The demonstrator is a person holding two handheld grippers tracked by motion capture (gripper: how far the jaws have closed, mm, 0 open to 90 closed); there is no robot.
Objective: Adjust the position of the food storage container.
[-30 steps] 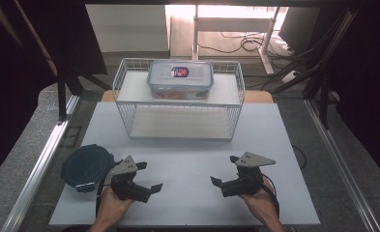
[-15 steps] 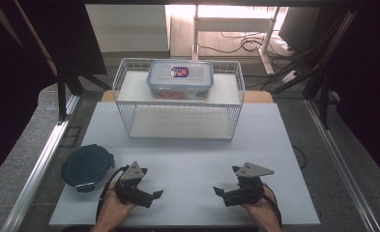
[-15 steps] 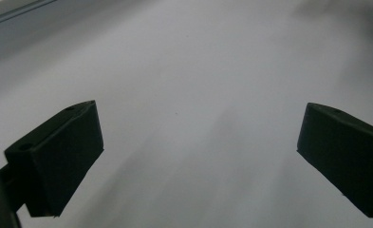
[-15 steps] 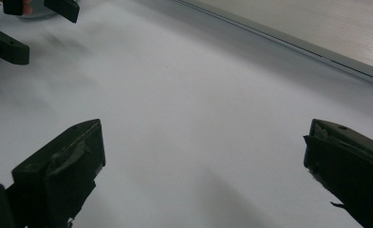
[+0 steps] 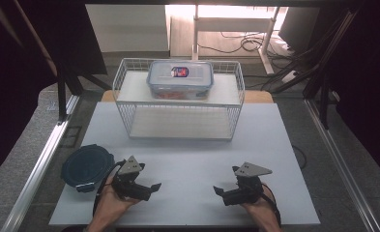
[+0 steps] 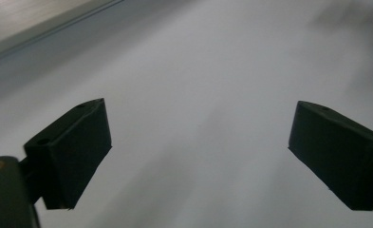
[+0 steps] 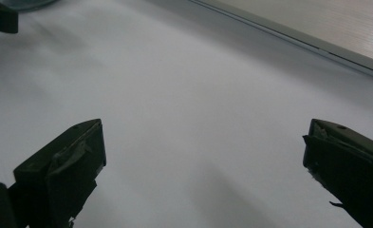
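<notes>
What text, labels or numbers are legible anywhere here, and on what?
None can be read.
Red and blue sticker on the lid of the clear container atop the wire rack: too small and blurred to read.
Dark round lid, white table, both grippers: no print to be seen.

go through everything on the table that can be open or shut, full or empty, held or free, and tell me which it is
left gripper: open, nothing between the jaws, which have just been closing a little
right gripper: open, holding nothing
clear lidded container: lid on, standing on the rack's top shelf, something reddish inside
wire rack: upright, lower shelf bare
dark round lid: lying flat by the left gripper, untouched
</notes>
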